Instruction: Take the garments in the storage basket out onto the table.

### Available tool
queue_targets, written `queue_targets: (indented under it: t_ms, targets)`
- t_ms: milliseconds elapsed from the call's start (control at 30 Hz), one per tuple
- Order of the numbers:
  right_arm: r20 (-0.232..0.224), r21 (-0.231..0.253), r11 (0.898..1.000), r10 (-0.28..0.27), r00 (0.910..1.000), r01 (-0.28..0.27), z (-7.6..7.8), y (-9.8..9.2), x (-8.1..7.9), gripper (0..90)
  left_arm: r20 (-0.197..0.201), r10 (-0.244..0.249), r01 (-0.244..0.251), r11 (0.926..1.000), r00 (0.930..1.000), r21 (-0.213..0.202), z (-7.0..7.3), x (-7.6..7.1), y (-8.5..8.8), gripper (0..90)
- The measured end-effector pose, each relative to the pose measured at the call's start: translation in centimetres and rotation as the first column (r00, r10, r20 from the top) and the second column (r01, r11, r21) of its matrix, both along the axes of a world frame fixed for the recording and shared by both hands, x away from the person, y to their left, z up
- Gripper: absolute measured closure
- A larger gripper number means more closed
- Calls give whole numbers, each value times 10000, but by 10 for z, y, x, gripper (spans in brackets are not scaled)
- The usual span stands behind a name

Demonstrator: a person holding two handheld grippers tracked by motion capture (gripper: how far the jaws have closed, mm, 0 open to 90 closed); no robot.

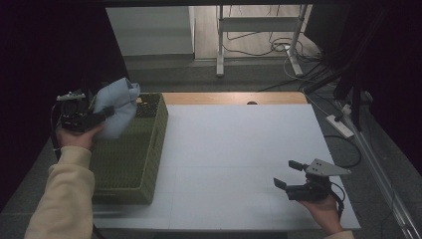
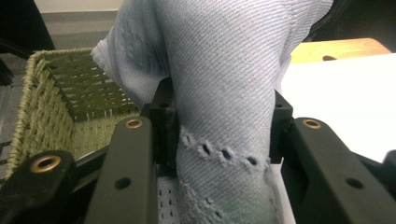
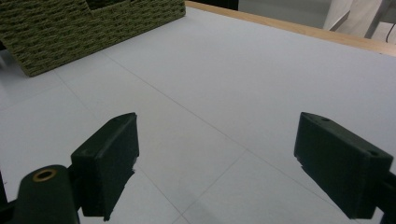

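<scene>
Pale blue cloth [image 1: 117,107] is pinched in the left gripper [image 1: 102,115] above the woven basket [image 1: 144,164] at the table's [image 1: 239,149] left, not yet lowered in. The right gripper [image 1: 287,174] is held near right, jaws wide and empty.

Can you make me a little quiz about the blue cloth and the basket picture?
1. True or false: the left gripper is pinching the light blue cloth between its fingers.
2. What does the cloth hang over? A) the woven green basket B) the white table top C) the floor
3. Fill in: the right gripper has its fingers apart, and between them there is ______.

Key: 1 true. 2 A. 3 nothing, just the white table top behind them.
</scene>
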State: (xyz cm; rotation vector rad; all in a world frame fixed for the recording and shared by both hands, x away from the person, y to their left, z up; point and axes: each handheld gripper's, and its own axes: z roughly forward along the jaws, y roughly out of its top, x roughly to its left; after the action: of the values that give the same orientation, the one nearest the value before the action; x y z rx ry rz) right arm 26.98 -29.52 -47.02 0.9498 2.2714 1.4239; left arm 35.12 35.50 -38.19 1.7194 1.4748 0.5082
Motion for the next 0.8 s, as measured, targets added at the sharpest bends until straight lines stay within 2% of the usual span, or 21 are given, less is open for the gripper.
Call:
queue_targets:
  t_ms: [333,800]
  targets:
    - [35,29,10000,-30,10000,29,1,-1,0,139,280,-73,78,9998,9996,-175,5,-4,-4,587]
    - [66,29,10000,-38,10000,38,1,-1,0,139,988,-204,256,9983,9949,-516,15,-17,-11,589]
